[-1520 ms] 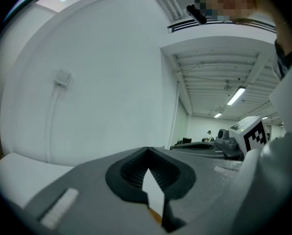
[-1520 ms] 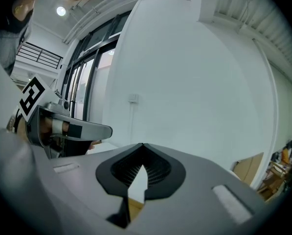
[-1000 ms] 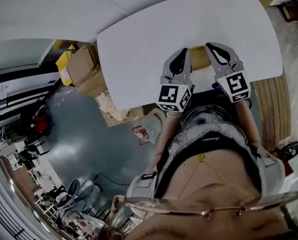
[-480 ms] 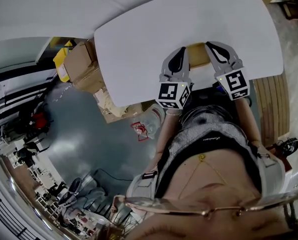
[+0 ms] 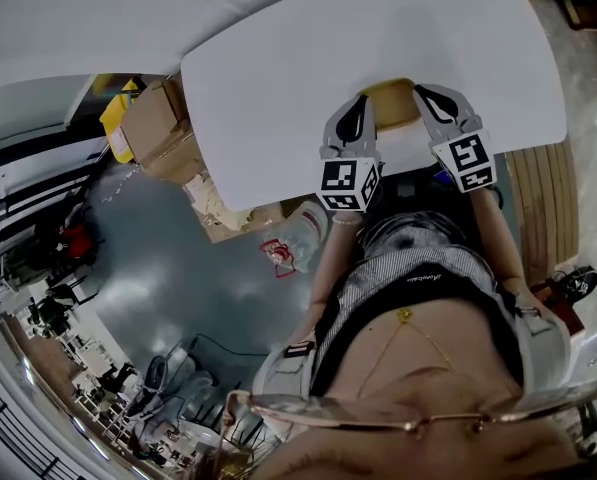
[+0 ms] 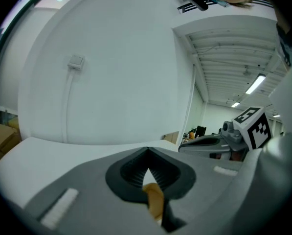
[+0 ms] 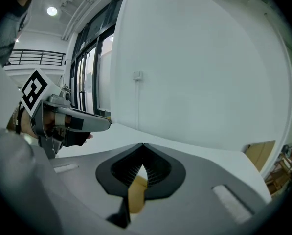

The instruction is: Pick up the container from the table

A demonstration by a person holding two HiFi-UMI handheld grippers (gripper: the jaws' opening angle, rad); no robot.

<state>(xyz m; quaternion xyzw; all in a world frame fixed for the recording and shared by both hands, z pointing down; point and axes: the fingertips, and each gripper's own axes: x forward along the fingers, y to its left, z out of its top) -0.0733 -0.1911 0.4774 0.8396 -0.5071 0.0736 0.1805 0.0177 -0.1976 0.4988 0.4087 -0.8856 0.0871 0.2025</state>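
L gripper (image 6: 146, 152) & R gripper (image 7: 143, 147): fingers closed, each pinching a thin tan edge of the container (image 5: 393, 108), which sits btwn them near the surface's (image 5: 308, 58) front edge. Lift both together at the same rate, keep it level, don't pull apart.

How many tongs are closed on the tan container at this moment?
2: left tongs pinch the container at its left, right tongs at its right, over the white table.
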